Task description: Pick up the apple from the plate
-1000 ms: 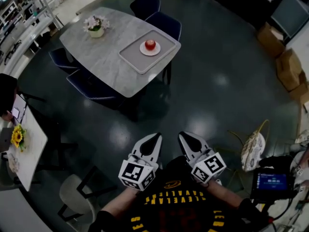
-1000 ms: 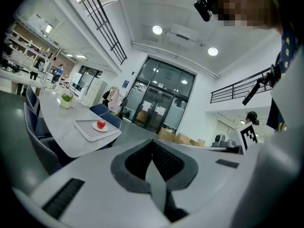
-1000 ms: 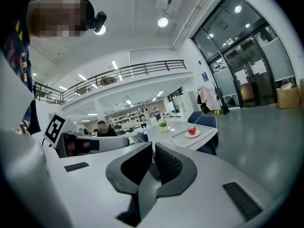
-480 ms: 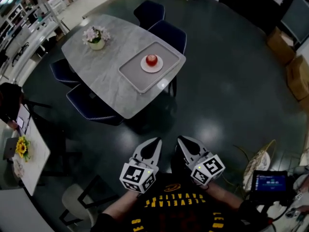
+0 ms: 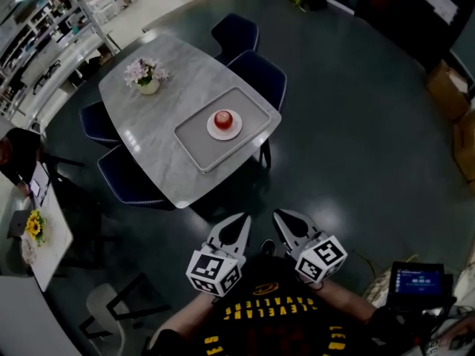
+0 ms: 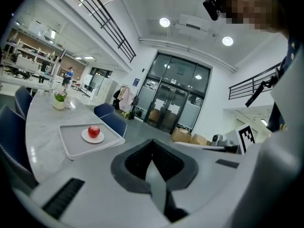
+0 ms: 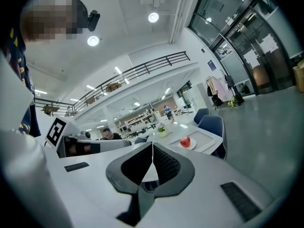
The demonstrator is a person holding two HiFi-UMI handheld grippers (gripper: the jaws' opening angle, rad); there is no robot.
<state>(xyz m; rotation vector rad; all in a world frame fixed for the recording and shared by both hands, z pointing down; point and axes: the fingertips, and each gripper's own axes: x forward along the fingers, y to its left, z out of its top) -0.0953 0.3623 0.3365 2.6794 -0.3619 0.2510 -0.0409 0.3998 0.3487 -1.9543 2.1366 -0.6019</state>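
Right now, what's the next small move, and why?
Probably walk toward the table. The apple sits on its plate in the tray, far out of reach of the left claw and right claw, both held near the body with jaws together and empty. Opening a claw can likely wait until the apple is close.

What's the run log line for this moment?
stage: pre-grasp | red apple: on white plate on grey tray, untouched | left gripper: shut, empty, short of table | right gripper: shut, empty, short of table

Flowerpot (image 5: 148, 86), tray (image 5: 194, 138), table (image 5: 145, 136), chairs (image 5: 260, 71)
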